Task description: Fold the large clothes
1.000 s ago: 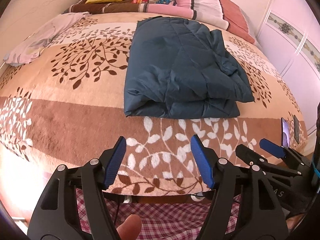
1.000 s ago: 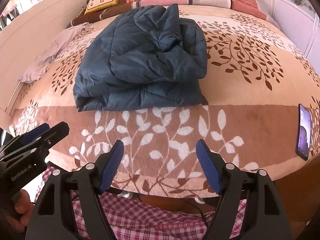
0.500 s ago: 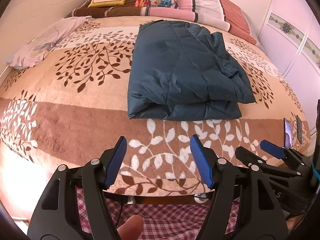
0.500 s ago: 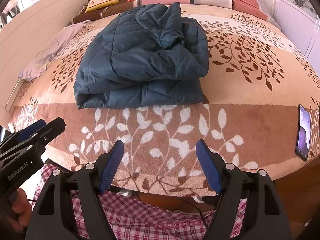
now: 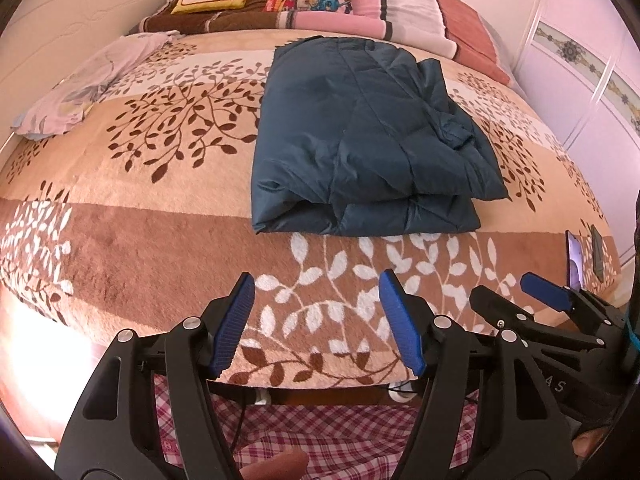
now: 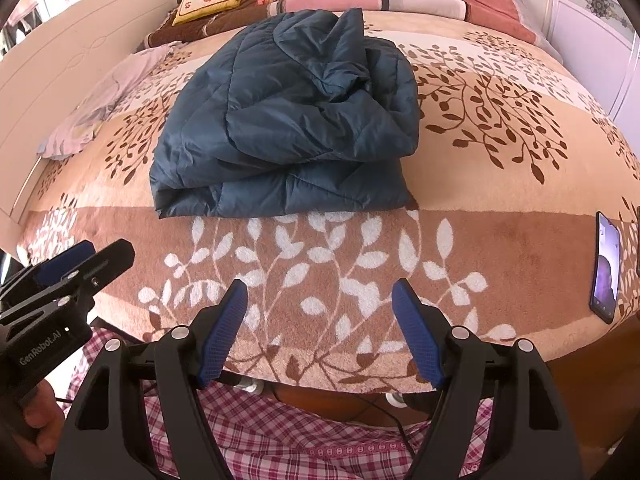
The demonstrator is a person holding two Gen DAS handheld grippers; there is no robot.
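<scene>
Almost nothing changes from a second ago: the dark blue padded jacket (image 5: 360, 140) lies folded into a thick rectangle at the centre of both frames on the patterned bed (image 5: 140, 240), in the same shape as before. The left gripper (image 5: 316, 322) and right gripper (image 6: 320, 330) hang at the lower edge, well short of it, fingers apart and empty. I judge this fold finished.

Left gripper (image 5: 316, 320) jaws slightly narrower, nothing between them.
</scene>
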